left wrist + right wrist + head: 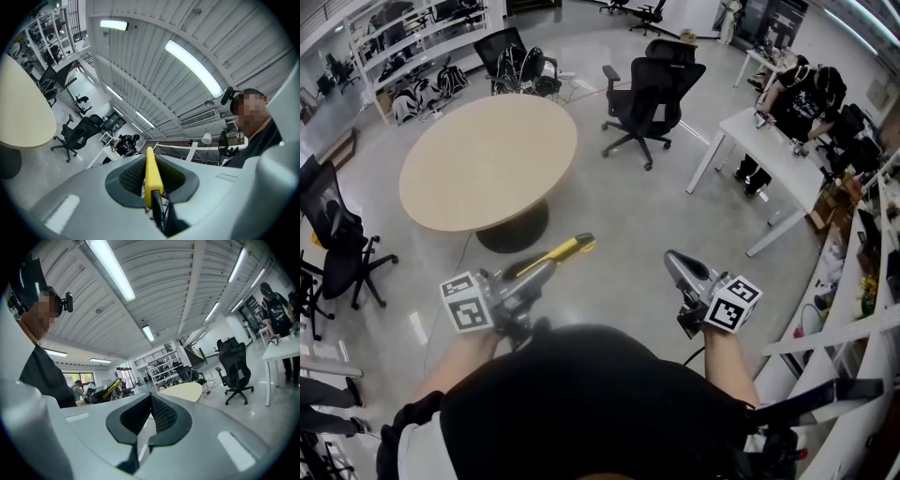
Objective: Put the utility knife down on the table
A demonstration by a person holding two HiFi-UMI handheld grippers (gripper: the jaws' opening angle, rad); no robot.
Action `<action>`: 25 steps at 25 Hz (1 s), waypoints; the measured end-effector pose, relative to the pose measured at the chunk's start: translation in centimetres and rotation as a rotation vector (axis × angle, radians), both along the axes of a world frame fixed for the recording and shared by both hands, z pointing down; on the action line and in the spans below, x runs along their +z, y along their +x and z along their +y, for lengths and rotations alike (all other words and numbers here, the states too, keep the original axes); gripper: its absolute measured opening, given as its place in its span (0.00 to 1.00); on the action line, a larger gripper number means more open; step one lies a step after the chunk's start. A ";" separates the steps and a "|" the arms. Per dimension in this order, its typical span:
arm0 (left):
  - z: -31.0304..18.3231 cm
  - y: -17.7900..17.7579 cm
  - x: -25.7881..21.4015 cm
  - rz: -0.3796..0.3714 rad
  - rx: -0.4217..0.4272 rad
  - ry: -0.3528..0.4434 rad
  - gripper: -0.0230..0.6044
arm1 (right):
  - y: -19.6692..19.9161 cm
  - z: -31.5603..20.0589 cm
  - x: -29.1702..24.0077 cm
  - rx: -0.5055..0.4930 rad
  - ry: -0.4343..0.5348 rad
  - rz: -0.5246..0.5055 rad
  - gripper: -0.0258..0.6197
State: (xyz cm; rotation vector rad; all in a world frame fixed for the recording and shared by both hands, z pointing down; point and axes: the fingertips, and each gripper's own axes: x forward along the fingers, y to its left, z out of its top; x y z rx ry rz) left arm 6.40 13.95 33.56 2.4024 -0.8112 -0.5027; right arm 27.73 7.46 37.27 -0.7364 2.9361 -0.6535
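Two handheld grippers sit low in the head view, both held out over grey floor (619, 225). Left gripper (546, 269), lower left of centre: jaws clamped on the utility knife (570, 249), its yellow body sticking out past the tips toward upper right. The left gripper view shows the yellow edge pinched between the dark ribbed pads (133, 176). Right gripper (673, 259), lower right of centre: jaws closed together, nothing between them. Round tan table (487, 159) fills upper left, well apart from the knife. Black office chair (652, 94) at upper centre, near the table. White desk (769, 155) at upper right, a person in black (802, 94) bent over it.
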 end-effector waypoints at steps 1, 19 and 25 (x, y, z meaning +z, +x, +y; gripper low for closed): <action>-1.0 -0.4 0.3 0.005 0.017 -0.003 0.13 | -0.4 -0.6 0.1 0.011 -0.001 0.007 0.06; -21.1 -15.3 -0.7 0.059 0.277 0.043 0.13 | -13.4 -14.7 -2.6 0.284 0.037 0.072 0.06; -25.5 -16.3 0.4 0.073 0.315 0.020 0.13 | -13.9 -17.9 -2.2 0.329 0.020 0.096 0.06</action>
